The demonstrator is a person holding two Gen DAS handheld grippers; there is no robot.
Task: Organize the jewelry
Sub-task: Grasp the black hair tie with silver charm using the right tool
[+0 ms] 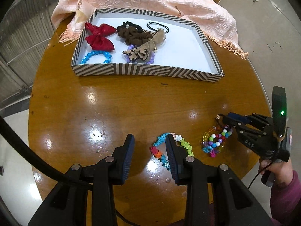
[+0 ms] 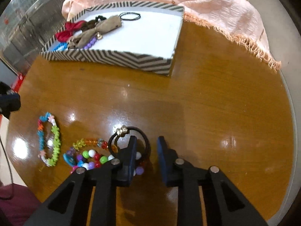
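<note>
- I am in the middle of the job, I think. The box (image 1: pixel 146 71) at the far side of the table (image 2: pixel 216 103) already has a red bow (image 1: pixel 99 36), a brown scrunchie (image 1: pixel 134 35), a spotted bow (image 1: pixel 143 50), a blue bracelet (image 1: pixel 96 56), a purple bracelet (image 1: pixel 150 59) and a thin black band (image 1: pixel 157 26) in it.
- Three things lie on the table near me: a star bracelet (image 2: pixel 49 141), a bead pile (image 2: pixel 90 156) and a black hair tie (image 2: pixel 129 143) with a gold charm.
- My right gripper (image 2: pixel 146 145) is open. Its left finger sits down inside the ring of the hair tie. The other finger is outside the ring. It holds nothing yet.
- My left gripper (image 1: pixel 150 143) is open too. Its right finger is over the star bracelet. It holds nothing.
- Next, I think the right jaws should close on the side of the hair tie, lift it, and carry it to the box.
- The hair tie lies partly on the bead pile, so a lift may drag beads along.
- The right half of the box is bare white, so that is a good spot to drop things.
- The table between me and the box is bare wood, so the way is open.
- A pink scarf (image 2: pixel 216 9) hangs behind the box. I should stay off its fringe.
- The table is round, and its edge is close behind the jewelry.
</note>
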